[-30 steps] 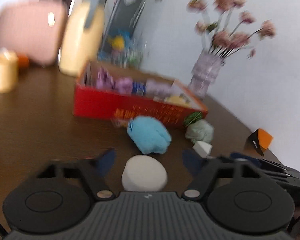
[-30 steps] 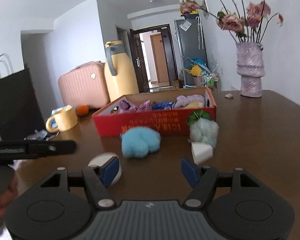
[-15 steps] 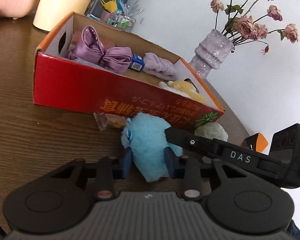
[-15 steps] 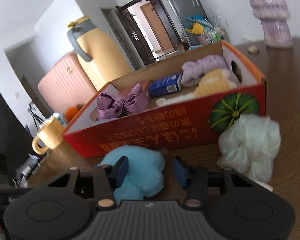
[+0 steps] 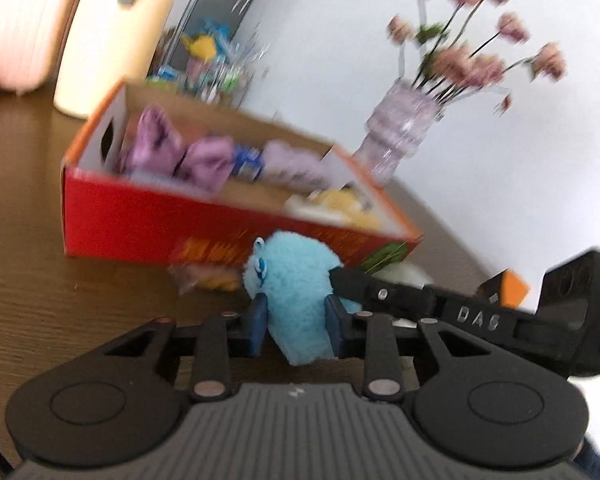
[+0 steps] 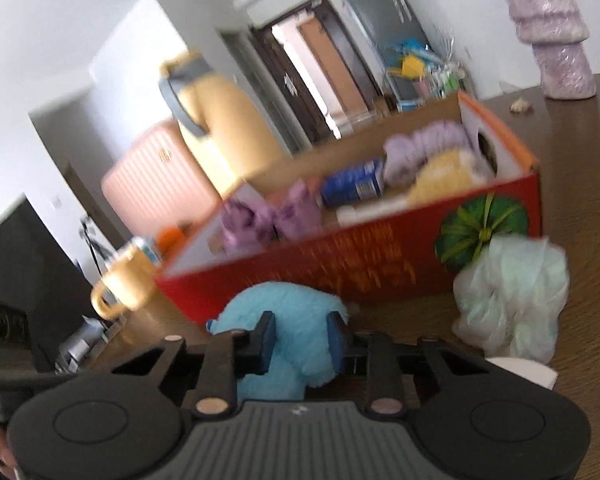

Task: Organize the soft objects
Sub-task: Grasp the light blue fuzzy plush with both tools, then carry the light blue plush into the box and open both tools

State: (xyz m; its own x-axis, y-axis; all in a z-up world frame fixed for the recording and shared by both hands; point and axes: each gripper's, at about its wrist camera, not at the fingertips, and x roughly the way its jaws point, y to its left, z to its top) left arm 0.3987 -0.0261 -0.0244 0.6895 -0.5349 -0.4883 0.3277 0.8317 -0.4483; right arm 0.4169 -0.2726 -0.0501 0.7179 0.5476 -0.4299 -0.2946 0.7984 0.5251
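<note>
A fluffy light-blue plush toy (image 5: 292, 280) (image 6: 284, 308) sits on the brown table just in front of a red cardboard box (image 5: 140, 224) (image 6: 380, 264). Both grippers hold it from opposite sides. My left gripper (image 5: 296, 328) has its blue pads pressed into the plush, jaws still closing. My right gripper (image 6: 301, 340) squeezes the same toy, jaws also closing. In the left wrist view its black arm (image 5: 460, 312) reaches in from the right. The box holds purple bows, a purple band, a blue packet and a yellow plush.
A pale green mesh puff (image 6: 512, 296) and a white piece (image 6: 520, 372) lie right of the plush. A small snack packet (image 5: 204, 276) rests against the box front. A yellow jug (image 6: 224, 128), a mug (image 6: 128, 280), a pink case (image 6: 156, 188) and a flower vase (image 5: 400, 132) stand around.
Both grippers came forward from open stances to the blue plush and closed on it. The white round object that lay between the left jaws is gone from view.
</note>
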